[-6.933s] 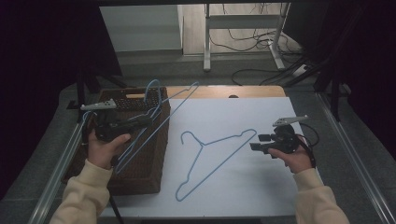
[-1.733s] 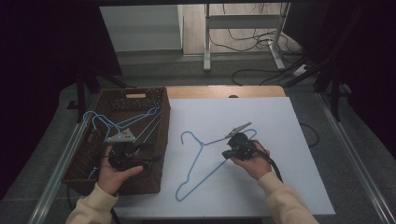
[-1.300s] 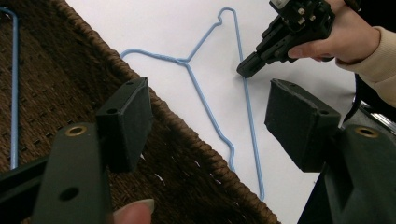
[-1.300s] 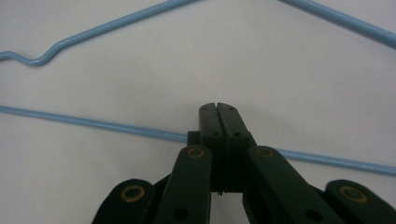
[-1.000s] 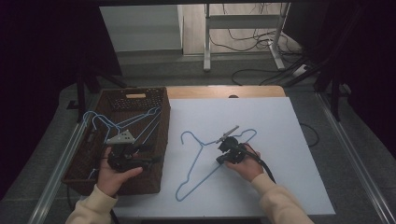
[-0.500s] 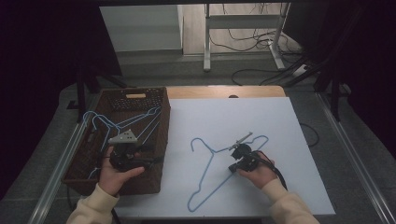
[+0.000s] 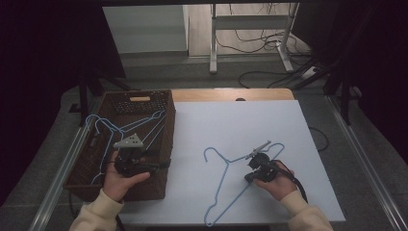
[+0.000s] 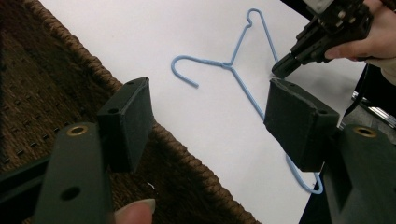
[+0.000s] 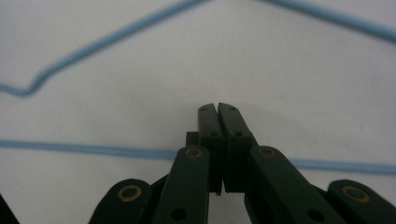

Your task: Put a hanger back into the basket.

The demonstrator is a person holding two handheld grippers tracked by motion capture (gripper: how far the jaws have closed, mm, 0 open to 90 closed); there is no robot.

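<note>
Right gripper [image 7: 248,176] clamped on blue hanger [image 7: 226,185], dragging it across white board [image 7: 308,130]. Left gripper [image 7: 155,167] jaws apart, empty, over basket [image 7: 166,103]. We judge next: release.

Grey floor [image 7: 269,77], dark surroundings
</note>
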